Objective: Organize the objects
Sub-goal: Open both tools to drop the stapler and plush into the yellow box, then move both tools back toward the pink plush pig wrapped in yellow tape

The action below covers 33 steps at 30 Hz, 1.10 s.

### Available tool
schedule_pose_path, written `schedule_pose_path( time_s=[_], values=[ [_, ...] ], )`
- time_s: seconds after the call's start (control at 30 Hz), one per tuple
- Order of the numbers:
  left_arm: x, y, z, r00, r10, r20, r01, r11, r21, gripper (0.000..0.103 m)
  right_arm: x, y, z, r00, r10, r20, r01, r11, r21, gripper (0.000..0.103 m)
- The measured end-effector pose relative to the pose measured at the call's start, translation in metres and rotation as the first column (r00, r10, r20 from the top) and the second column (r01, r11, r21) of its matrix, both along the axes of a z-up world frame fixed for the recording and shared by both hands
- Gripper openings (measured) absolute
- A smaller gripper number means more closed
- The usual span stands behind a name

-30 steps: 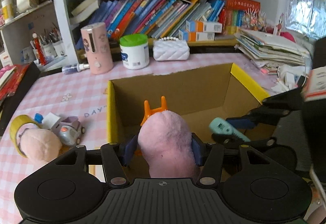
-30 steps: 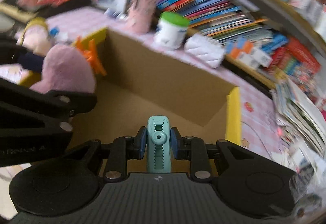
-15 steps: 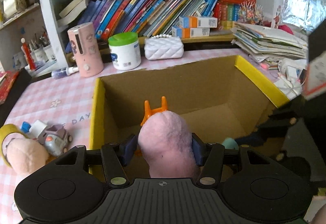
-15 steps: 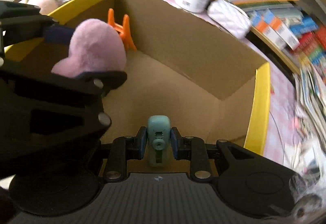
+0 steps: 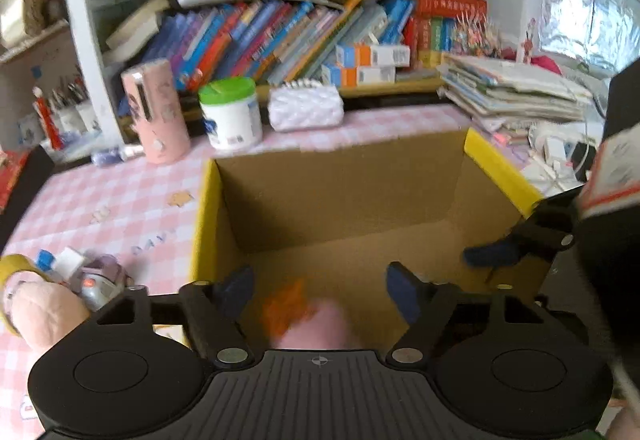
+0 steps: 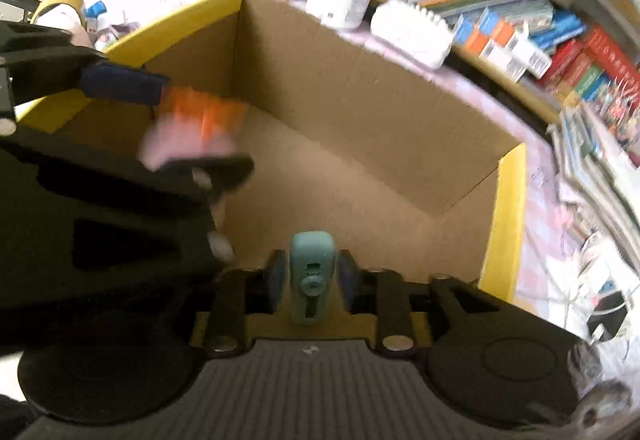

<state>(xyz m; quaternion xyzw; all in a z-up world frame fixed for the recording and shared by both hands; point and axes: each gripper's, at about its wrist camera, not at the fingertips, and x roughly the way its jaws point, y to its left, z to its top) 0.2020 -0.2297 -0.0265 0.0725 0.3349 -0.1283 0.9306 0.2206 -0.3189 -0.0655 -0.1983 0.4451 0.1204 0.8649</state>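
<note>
the cardboard box [image 5: 340,200] is plain brown with yellow rims. beside the box, the tablecloth [image 5: 120,192] is pink-and-white check. behind the box: a white jar [image 5: 230,114] with green lid, a pink bottle [image 5: 156,110], a white quilted purse [image 5: 306,107]. inside the box, a pink plush toy [image 5: 316,324] with orange.

A pink plush toy [image 5: 316,324] with an orange part, badly blurred, sits low inside the open cardboard box [image 5: 344,180], near its left wall. A small teal clip-like thing [image 6: 311,276] stands upright at the box's near edge, apparently still pinched.
</note>
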Motion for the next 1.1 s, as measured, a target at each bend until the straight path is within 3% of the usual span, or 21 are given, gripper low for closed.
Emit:
schedule_pose_path(
  time_s=[0.07,0.2,0.37,0.47,0.67,0.8,0.97,1.1],
  values=[
    [-0.008,0.003,0.010,1.000,0.004,0.026,-0.004,1.000,-0.016,0.085,-0.001,0.001,0.003,0.998,-0.030,0.053,0.032,0.999,-0.036,0.064],
    [-0.026,0.011,0.030,0.997,0.022,0.081,-0.017,0.998,-0.059,0.088,-0.020,0.003,0.019,0.988,-0.056,0.145,0.055,0.998,0.006,0.073],
    [-0.054,0.029,0.052,0.987,0.058,0.153,-0.041,0.993,-0.108,0.092,-0.058,0.007,0.049,0.940,-0.120,0.320,0.098,0.992,0.085,0.083],
    [-0.070,0.043,0.060,0.978,0.075,0.195,-0.049,0.990,-0.133,0.095,-0.078,0.011,0.064,0.916,-0.166,0.366,0.119,0.982,0.148,0.084],
    [-0.103,0.077,0.064,0.964,0.114,0.242,-0.073,0.982,-0.174,0.097,-0.110,0.024,0.076,0.868,-0.295,0.399,0.207,0.946,0.249,0.088],
    [-0.122,0.104,0.060,0.964,0.132,0.230,-0.084,0.975,-0.205,0.099,-0.135,0.046,0.074,0.840,-0.344,0.419,0.249,0.931,0.267,0.093],
    [-0.139,0.139,0.048,0.973,0.152,0.171,-0.122,0.977,-0.175,0.099,-0.153,0.081,0.064,0.866,-0.336,0.371,0.251,0.933,0.258,0.094],
    [-0.148,0.169,0.033,0.982,0.175,0.070,-0.162,0.973,-0.164,0.099,-0.166,0.111,0.054,0.886,-0.347,0.307,0.270,0.926,0.265,0.094]
  ],
)
